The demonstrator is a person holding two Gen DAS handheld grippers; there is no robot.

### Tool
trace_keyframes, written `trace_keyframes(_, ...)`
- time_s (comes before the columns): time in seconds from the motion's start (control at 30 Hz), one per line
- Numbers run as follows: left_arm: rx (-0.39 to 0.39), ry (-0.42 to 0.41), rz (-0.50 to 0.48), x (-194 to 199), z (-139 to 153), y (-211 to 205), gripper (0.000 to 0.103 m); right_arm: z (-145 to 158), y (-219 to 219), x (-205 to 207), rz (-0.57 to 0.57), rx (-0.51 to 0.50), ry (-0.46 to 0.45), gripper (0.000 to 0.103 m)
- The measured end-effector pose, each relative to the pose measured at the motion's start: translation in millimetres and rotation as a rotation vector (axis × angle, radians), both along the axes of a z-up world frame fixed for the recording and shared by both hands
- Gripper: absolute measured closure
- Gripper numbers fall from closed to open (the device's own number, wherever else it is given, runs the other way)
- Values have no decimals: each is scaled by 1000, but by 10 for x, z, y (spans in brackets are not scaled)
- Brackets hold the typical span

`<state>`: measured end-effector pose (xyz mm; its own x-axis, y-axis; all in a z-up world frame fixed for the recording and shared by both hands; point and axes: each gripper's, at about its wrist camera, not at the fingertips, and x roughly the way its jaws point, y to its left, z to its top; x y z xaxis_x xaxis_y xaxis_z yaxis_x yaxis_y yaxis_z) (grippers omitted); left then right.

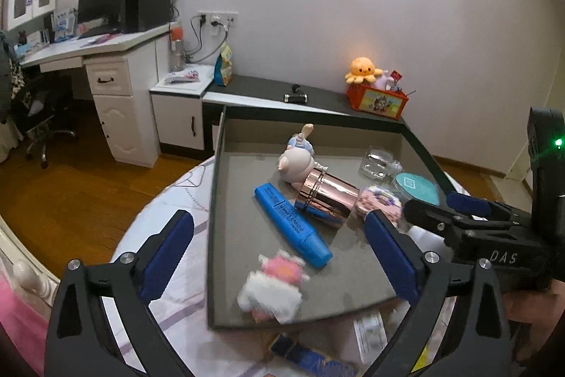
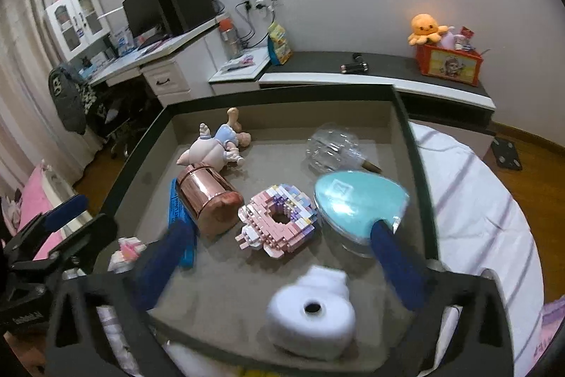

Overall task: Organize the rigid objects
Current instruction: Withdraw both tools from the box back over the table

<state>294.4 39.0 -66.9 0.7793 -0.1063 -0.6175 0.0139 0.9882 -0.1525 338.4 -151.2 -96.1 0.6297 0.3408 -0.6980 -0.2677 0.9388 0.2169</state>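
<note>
Both tools over the grey felt-lined tray with dark rim (image 1: 217, 172), which sits on a round surface with a white striped cloth; I read both as pitched downward

Left tool (image 1: 279, 255): jaws spread wide, nothing pressed. Between and below them lies the pink-and-white block-built figure (image 1: 270, 288), blurred, on the tray floor near the front wall. Just beyond it, the blue highlighter pen (image 1: 293, 223), long axis running diagonally away to upper left

Right tool (image 2: 279, 265): jaws also wide apart, gripping nothing. The white rounded plastic piece with a dark hole (image 2: 310, 310) lies between the fingers on the tray floor, near the front edge, blurred

Judgement: both items look released inside the tray. Next candidates lie outside it, by the front wall in the left view: a blue flat item (image 1: 307, 357), partly hidden. Left hand nearer
</note>
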Motion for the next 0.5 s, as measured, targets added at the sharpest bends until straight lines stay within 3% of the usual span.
trace_keyframes(0.5, 20, -104, -10, -867, 446, -143, 0, 509, -247, -950, -74, 36, -128, 0)
